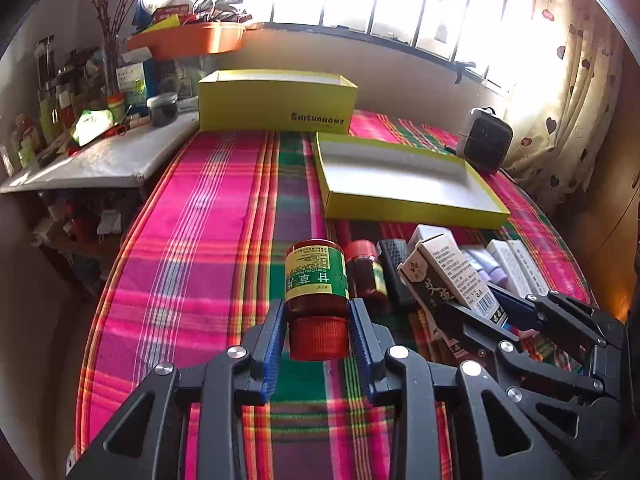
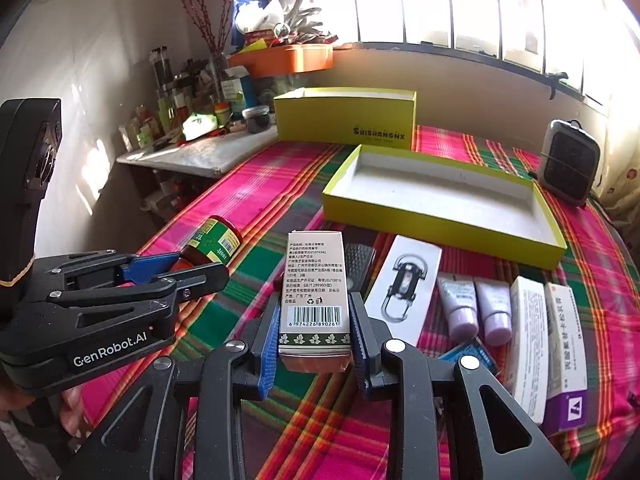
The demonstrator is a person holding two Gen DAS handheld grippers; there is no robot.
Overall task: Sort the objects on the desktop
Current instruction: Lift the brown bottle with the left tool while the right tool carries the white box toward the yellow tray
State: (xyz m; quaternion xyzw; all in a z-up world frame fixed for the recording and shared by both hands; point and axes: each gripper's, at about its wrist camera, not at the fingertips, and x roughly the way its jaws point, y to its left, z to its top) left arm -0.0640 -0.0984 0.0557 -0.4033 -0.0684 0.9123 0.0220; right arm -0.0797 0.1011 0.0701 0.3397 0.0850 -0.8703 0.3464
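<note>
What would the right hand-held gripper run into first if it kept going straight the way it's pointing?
Probably the shallow yellow tray. The right hand-held gripper, shut on a barcoded carton, points toward its near wall. A black ridged object lies lower, just right of the line; depth is hard to judge.

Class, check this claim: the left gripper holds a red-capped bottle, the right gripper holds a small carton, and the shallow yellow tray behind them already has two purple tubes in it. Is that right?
Not quite. The yellow tray is empty; the right wrist view shows the two purple tubes lying on the tablecloth. The left gripper does hold the bottle, and the right gripper the carton.
</note>
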